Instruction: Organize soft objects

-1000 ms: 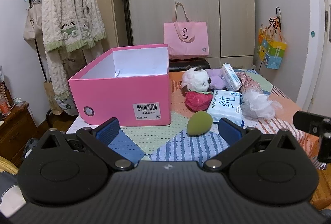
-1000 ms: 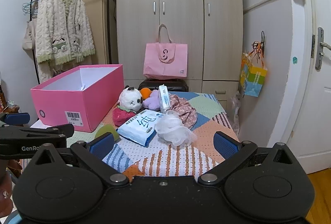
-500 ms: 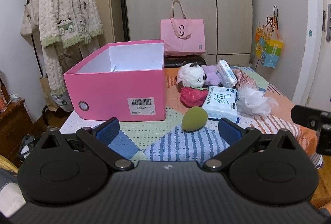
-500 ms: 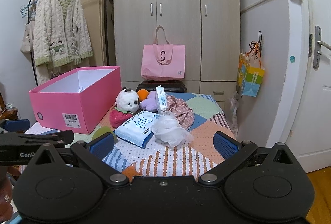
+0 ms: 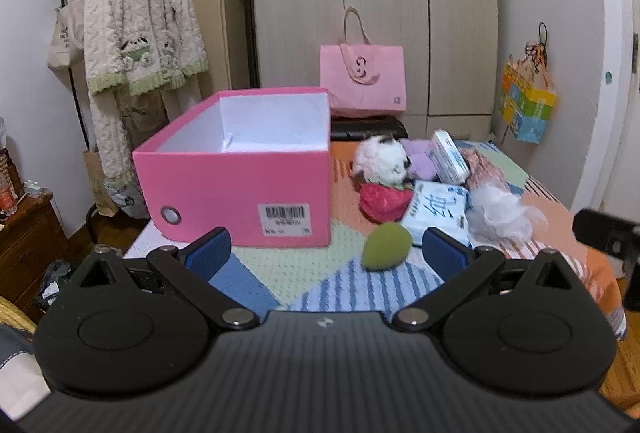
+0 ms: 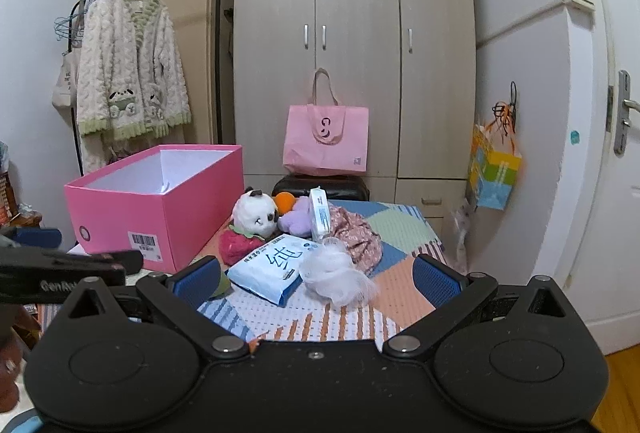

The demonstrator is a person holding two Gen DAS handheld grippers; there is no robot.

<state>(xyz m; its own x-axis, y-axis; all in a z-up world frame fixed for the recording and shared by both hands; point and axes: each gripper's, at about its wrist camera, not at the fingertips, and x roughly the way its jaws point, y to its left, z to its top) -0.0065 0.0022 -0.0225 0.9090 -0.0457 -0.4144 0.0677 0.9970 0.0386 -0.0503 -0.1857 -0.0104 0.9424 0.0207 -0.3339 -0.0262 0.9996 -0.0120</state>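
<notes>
**A:** What do the two wrist cameras show?

**B:** Both look across a patchwork-covered surface [image 5: 280, 273] in a bedroom. The left gripper [image 5: 326, 249] has its blue-padded fingers [image 5: 208, 247] spread wide apart and holds nothing. The right gripper [image 6: 316, 275] is the same: fingers [image 6: 434, 279] wide apart, empty.

**A:** Where are the soft things?

**B:** From the left camera, a green egg-shaped sponge [image 5: 386, 247] lies on the surface between the left fingers, nearer the right-hand one and a little beyond the tips. Behind it sits a red strawberry plush [image 5: 384, 199], with a white panda plush [image 5: 382, 159] touching it from behind. Just past the right-hand fingertip is a blue-and-white tissue pack [image 5: 438, 211], and beside that a white mesh bath pouf [image 5: 502, 211]. A purple plush [image 5: 418, 161] and a second, narrower pack [image 5: 450, 157] lie farther back.

**A:** And the container?

**B:** An open pink box [image 5: 240, 189], white inside and with nothing visible in it, stands beyond the left-hand fingertip, with a barcode label facing the camera.

**A:** Anything more from the right camera?

**B:** The tissue pack and pouf lie between its fingers, beyond the tips. A floral cloth [image 6: 354, 233] is behind the pouf, and an orange ball [image 6: 285, 202] peeks out behind the panda.
</notes>
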